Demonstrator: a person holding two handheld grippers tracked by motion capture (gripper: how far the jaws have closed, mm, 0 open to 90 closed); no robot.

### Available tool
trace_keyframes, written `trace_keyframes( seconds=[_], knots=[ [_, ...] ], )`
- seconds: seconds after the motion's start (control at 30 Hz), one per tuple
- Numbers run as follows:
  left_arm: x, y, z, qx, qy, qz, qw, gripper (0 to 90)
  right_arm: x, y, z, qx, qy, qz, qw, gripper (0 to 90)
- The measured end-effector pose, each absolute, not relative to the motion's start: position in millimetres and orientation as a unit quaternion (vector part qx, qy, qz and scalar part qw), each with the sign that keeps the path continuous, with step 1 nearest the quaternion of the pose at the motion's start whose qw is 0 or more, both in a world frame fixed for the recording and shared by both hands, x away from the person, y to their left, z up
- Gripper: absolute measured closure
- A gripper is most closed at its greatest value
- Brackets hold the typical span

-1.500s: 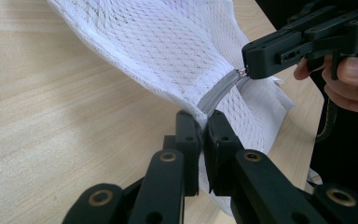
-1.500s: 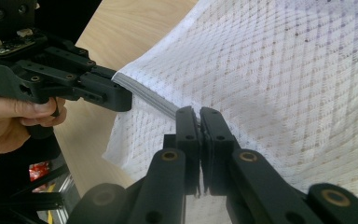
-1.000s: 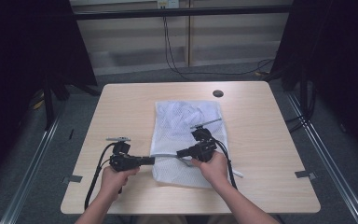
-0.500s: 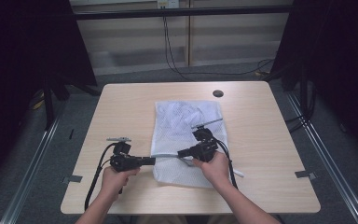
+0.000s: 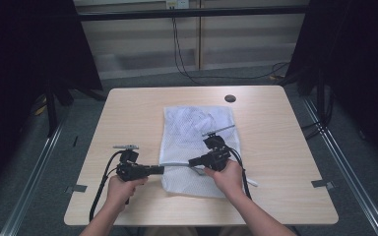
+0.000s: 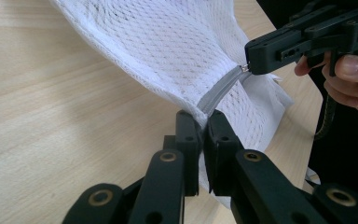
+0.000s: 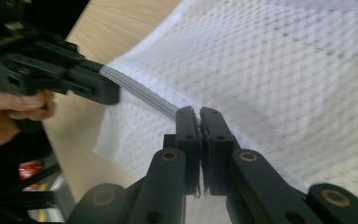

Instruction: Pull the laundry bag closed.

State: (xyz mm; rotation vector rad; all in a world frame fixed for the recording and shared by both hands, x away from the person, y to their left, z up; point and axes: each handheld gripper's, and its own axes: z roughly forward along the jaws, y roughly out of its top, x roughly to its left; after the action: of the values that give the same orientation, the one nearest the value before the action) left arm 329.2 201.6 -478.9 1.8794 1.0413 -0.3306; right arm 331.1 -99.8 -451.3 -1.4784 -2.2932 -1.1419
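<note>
A white mesh bag (image 5: 197, 147) lies flat on the light wooden surface (image 5: 280, 147), running from the middle toward the person's edge at 6 o'clock, with a grey zipper (image 5: 174, 164) crossing its lower part. The left tongs (image 5: 160, 170), held in the left hand (image 5: 120, 187), sit at about 9 o'clock of the bag's near half, and their jaws are pressed together on the bag's left edge at the zipper's end; in the left gripper view the left tongs (image 6: 203, 126) pinch the mesh right where the grey strip (image 6: 219, 91) enters them. The right tongs (image 5: 192, 162), held in the right hand (image 5: 229, 177), point toward 9 o'clock over the bag, jaws closed on the zipper farther along; in the right gripper view the right tongs (image 7: 199, 116) clamp the grey strip (image 7: 140, 93), which runs taut between the two. A small dark round spot (image 5: 230, 98) sits on the surface at about 1 o'clock, well apart from the bag.
</note>
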Motion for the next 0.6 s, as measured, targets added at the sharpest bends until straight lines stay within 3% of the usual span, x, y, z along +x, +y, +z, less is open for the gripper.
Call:
trace_keyframes(
  seconds=[0.6],
  knots=[
    [328.6,201.2,-478.3,0.763,0.425,-0.134,0.469,85.3,330.8,-108.4,-450.0,-0.5,-0.769,-0.387,0.096,87.0]
  ],
)
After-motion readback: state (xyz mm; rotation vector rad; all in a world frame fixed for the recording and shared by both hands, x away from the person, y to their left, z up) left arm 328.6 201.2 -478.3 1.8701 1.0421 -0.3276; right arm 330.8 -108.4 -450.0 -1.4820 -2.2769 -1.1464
